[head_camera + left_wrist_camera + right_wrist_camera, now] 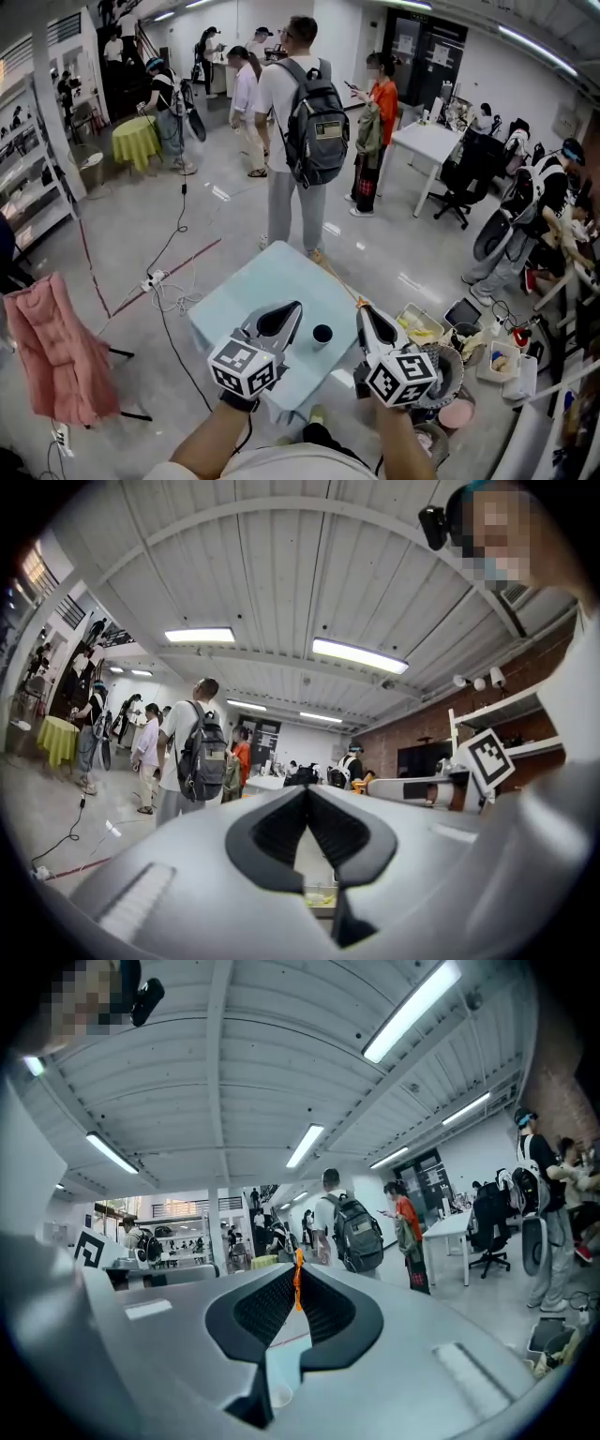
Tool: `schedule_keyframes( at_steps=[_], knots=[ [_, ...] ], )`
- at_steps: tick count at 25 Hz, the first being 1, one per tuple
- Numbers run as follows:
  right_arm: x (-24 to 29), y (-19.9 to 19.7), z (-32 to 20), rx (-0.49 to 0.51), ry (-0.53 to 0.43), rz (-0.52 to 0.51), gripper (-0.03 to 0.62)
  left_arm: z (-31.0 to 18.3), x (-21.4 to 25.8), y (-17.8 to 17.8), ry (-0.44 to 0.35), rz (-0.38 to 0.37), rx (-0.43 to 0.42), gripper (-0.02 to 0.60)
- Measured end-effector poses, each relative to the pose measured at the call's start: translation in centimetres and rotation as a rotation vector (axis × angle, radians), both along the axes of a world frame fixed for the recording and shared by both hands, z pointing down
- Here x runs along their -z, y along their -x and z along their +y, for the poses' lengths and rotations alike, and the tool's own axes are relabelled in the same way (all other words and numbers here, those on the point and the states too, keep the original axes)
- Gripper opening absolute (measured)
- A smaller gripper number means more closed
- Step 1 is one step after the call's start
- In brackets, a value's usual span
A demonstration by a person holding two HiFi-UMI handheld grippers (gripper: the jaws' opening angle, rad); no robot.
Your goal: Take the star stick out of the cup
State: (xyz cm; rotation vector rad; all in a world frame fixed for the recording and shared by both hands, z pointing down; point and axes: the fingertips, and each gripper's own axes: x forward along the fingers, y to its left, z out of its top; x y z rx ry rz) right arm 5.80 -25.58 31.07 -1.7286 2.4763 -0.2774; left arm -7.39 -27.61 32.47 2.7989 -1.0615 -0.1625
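Note:
A small white cup (322, 335) with a dark inside stands on the light blue table (272, 281), between my two grippers. My right gripper (361, 309) is shut on a thin orange stick (342, 283), which slants up and away from its tips, clear of the cup. In the right gripper view the orange stick (298, 1286) is pinched between the tips of that gripper (298, 1269); the star end does not show. My left gripper (297, 306) hovers left of the cup, and the left gripper view shows that gripper (307, 791) with jaw tips together and nothing between them.
A person with a grey backpack (314, 122) stands just beyond the table, with others further back. Cables (164, 286) lie on the floor to the left, near a pink coat (52, 347) on a stand. Bins of clutter (422, 328) sit at the right. A white desk (427, 141) stands behind.

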Motion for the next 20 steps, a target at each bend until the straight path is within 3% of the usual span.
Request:
schedule_keyframes(
  at_steps=[20],
  knots=[
    [1.1,-0.3,0.5,-0.004,-0.040,0.027,0.028,0.3,1.6,-0.2,-0.034,-0.007,0.016,0.005]
  ],
)
